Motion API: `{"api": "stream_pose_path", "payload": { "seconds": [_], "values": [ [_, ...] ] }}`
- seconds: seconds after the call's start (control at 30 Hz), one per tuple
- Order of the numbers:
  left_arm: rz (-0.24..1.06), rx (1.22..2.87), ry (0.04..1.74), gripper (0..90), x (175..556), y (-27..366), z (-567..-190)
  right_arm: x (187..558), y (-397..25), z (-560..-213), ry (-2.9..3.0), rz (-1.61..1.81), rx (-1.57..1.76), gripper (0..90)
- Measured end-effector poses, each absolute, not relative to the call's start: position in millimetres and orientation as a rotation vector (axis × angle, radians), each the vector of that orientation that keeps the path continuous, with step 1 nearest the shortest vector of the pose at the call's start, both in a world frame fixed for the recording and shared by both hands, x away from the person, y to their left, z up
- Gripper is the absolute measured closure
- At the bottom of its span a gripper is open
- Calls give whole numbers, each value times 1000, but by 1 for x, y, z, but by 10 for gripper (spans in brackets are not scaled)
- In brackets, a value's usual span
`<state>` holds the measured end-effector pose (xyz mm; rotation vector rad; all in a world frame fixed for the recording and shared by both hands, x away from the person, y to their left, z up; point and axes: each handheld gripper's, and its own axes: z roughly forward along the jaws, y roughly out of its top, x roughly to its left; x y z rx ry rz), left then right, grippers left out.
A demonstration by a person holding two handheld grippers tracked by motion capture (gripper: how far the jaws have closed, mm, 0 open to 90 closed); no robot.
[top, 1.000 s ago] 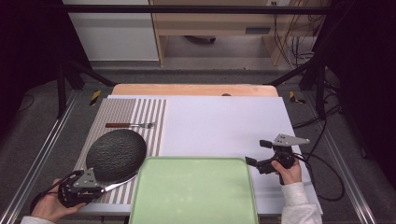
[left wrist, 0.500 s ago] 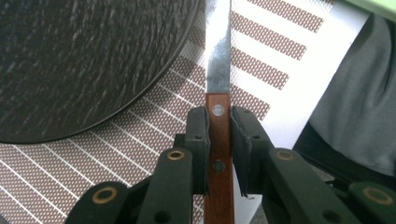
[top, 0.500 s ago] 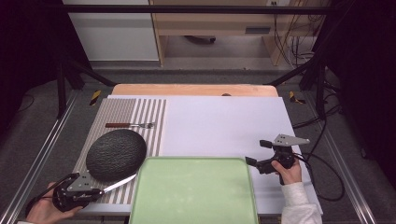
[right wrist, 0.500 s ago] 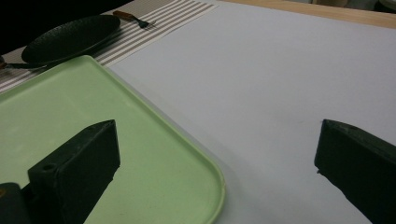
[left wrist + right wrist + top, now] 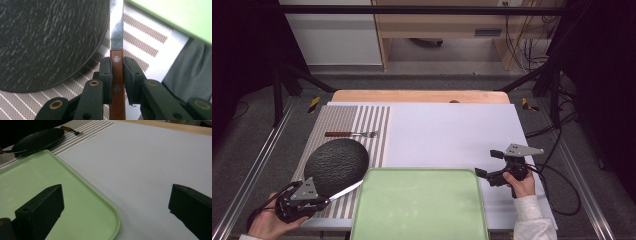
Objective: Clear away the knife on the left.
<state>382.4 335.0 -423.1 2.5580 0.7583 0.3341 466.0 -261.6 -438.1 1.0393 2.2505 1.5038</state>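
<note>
My left gripper [image 5: 323,199] [image 5: 117,67] is shut on the brown wooden handle of a knife [image 5: 116,82]. Its steel blade [image 5: 346,189] [image 5: 116,27] points up and to the right, between the black plate and the green tray. The black textured plate [image 5: 336,164] [image 5: 47,40] lies on the striped placemat [image 5: 354,125] at the table's left. A fork [image 5: 351,134] [image 5: 70,129] with a brown handle rests on the mat beyond the plate. My right gripper [image 5: 488,164] [image 5: 117,202] stands open over the white table, just right of the tray's corner, with nothing between its jaws.
A light green tray [image 5: 419,205] [image 5: 50,195] takes up the front middle of the white tabletop [image 5: 452,135]. A wooden strip [image 5: 422,96] runs along the far edge. Metal frame rails [image 5: 257,155] flank the table. A cable [image 5: 562,195] trails from the right gripper.
My left gripper has drawn back toward the front left corner with the knife in it, so the blade now lies clear of the plate's near edge. The right gripper has stayed put.
</note>
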Motion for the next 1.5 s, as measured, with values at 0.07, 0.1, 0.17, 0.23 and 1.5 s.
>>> {"api": "stream_pose_path", "payload": {
  "seconds": [0.07,0.1,0.17,0.23,1.5],
  "values": [
    [345,2552,776,773,384,331,-422,466,-262,-438,2251,1504,1039,5],
    [345,2548,786,772,386,329,-422,466,-262,-438,2251,1504,1039,5],
    [355,2532,807,773,388,325,-420,466,-262,-438,2251,1504,1039,5],
    [362,2513,827,773,390,321,-419,466,-262,-438,2251,1504,1039,5],
    [426,2312,1049,773,407,257,-401,466,-261,-439,2258,1497,1037,5]
  ]
}}
